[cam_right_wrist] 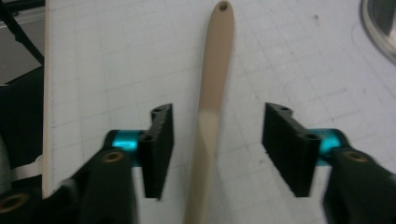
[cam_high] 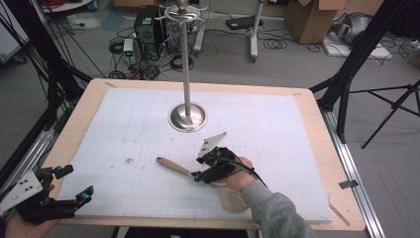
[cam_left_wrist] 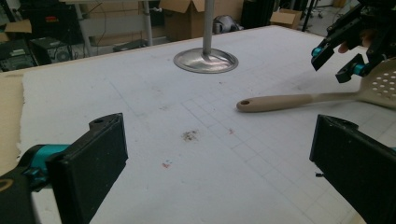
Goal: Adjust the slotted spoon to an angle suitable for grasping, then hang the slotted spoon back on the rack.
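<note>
Spatula (cam_right_wrist: 212,112) between open right tool (cam_right_wrist: 217,144) jaws.

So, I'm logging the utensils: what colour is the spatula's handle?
Beige, like the rest of the spatula; clearest in the right gripper view.

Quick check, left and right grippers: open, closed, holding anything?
Left gripper: open, holding nothing, near the table's front left corner.
Right gripper: open, jaws either side of the spatula handle, not yet closed on it.
</note>
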`<state>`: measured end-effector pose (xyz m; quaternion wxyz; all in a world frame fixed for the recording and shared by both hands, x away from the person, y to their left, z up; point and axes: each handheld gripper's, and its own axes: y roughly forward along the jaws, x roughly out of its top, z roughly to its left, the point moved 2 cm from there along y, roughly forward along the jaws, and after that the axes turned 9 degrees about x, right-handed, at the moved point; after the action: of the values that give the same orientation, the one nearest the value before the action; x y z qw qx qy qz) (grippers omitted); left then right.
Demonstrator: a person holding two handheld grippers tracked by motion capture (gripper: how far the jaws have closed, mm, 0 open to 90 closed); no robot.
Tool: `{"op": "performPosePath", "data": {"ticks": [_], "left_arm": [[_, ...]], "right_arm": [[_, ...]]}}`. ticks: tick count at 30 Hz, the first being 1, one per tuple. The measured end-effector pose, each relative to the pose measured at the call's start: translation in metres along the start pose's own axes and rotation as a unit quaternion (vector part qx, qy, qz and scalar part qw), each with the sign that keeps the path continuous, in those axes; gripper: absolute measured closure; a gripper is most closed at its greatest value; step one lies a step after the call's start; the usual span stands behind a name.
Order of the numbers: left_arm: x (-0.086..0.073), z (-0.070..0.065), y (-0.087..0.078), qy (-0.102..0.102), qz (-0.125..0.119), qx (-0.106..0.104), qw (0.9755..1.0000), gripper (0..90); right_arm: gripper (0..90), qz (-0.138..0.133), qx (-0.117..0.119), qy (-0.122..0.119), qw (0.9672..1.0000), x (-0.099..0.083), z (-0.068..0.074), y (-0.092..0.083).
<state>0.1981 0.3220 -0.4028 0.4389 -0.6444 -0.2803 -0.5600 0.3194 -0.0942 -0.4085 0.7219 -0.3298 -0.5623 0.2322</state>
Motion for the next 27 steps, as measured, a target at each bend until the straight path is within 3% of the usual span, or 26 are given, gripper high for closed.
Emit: {"op": "performPosePath", "data": {"ticks": [10, 27], "left_arm": [[0.001, -0.002, 0.01, 0.002, 0.002, -0.014, 0.9999, 4.5], [0.004, -0.004, 0.018, 0.004, 0.0, -0.024, 0.9997, 4.5]], "right_arm": [[14.6, 0.005, -0.005, 0.042, 0.9991, -0.013, 0.008, -0.009], [14.6, 0.031, -0.017, 0.048, 0.9982, -0.027, 0.007, -0.008]]}}
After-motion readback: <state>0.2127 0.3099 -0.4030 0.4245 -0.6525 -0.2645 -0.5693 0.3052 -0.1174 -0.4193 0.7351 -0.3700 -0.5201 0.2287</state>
